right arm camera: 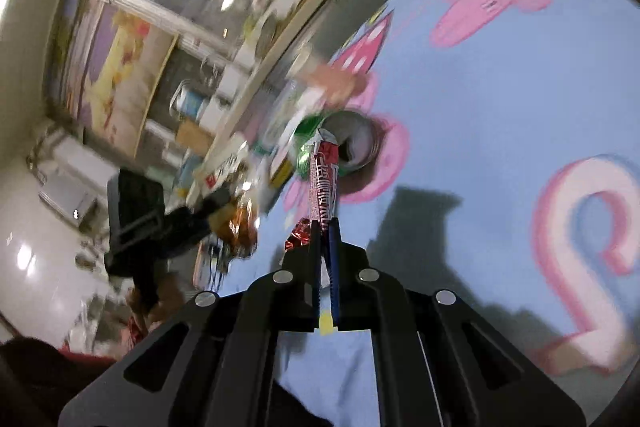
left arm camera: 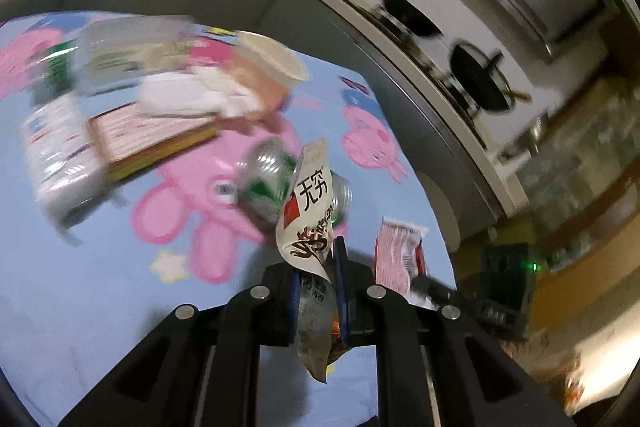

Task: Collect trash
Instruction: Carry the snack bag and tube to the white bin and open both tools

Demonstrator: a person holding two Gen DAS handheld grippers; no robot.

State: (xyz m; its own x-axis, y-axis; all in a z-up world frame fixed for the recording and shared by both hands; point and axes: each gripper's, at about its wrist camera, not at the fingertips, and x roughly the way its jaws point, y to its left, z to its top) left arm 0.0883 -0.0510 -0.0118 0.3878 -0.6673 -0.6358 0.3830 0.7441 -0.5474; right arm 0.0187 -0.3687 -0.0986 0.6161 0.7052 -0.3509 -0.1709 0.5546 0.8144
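Holding both wrappers clear of the blue cartoon-print cloth [left arm camera: 100, 307], you have a piece of trash in each gripper, so the step in hand reads as carrying them off to wherever the trash goes; no bin shows in either view. The left gripper [left arm camera: 316, 267] is clamped on the white snack wrapper [left arm camera: 308, 211]; its long axis stands nearly upright between the pads, the printed end pointing up and a crumpled tail hanging below. The right gripper [right arm camera: 325, 227] is clenched tight on the red wrapper [right arm camera: 323, 183], a narrow strip running straight ahead along the fingers, its torn tip pointing toward the crushed green can [right arm camera: 344, 143] lying on the cloth. Keep both grips firm, since thin foil slips easily. Lift the hanging tail over the can, the bottle [left arm camera: 56, 131] and the paper cup [left arm camera: 272, 63] beyond.
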